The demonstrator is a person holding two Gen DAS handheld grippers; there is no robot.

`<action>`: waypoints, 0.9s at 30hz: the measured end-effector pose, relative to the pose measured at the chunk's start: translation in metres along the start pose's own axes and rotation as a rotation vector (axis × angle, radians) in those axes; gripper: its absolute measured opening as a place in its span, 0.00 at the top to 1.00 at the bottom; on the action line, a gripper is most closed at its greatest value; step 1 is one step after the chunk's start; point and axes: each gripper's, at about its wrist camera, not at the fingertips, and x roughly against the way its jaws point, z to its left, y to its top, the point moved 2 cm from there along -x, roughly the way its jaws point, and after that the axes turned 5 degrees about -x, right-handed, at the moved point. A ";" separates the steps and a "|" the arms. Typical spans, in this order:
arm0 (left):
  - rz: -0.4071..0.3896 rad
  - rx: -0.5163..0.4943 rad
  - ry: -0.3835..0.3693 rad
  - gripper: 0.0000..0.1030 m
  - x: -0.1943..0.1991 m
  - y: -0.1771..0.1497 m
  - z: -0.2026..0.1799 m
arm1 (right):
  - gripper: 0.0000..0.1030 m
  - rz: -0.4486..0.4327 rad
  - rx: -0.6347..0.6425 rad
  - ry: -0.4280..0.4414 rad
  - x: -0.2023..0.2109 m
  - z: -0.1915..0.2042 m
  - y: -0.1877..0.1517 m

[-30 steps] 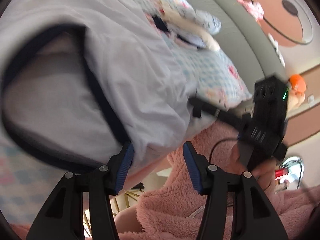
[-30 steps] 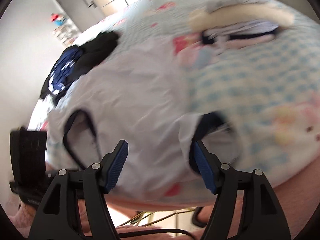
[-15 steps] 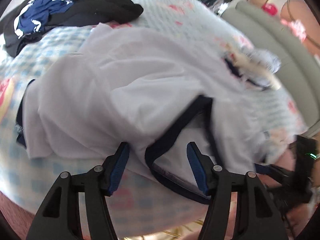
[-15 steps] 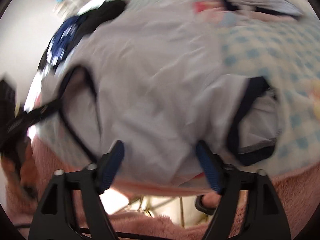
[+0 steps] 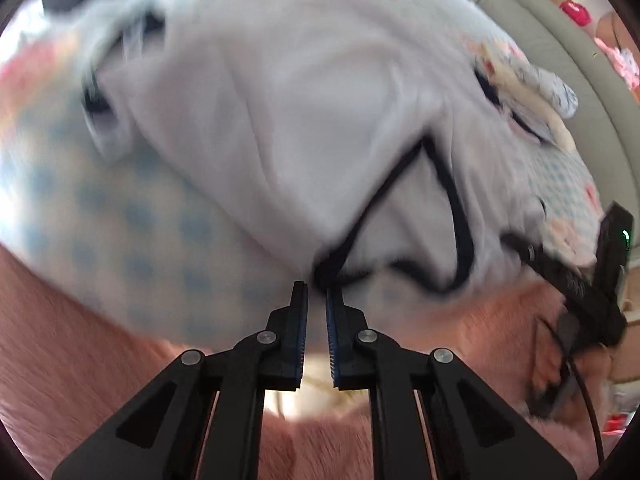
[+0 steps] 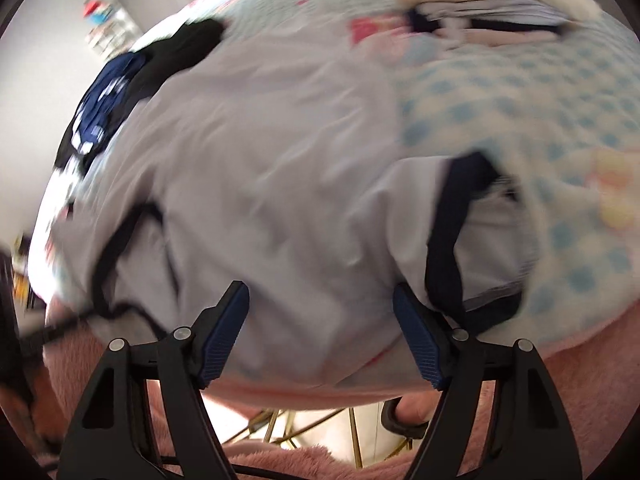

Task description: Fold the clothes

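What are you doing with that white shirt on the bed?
A person is folding clothes with a hand-held gripper in each hand. The white shirt with dark trim lies spread on the checked bedspread. The left hand-held gripper has its jaws nearly closed right at the shirt's dark edge, though blur hides whether it really grips it. The right hand-held gripper is open over the near hem. A dark clothes pile waits behind.
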 end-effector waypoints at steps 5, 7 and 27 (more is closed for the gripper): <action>-0.128 0.131 -0.100 0.61 0.030 0.002 0.036 | 0.26 0.087 -0.041 0.067 0.005 -0.003 -0.012; -0.202 0.170 -0.133 0.54 0.040 0.014 0.044 | 0.26 0.121 -0.064 0.130 0.008 0.001 -0.017; -0.218 0.236 -0.005 0.76 0.068 0.027 0.098 | 0.25 0.011 -0.202 -0.014 0.005 -0.026 -0.006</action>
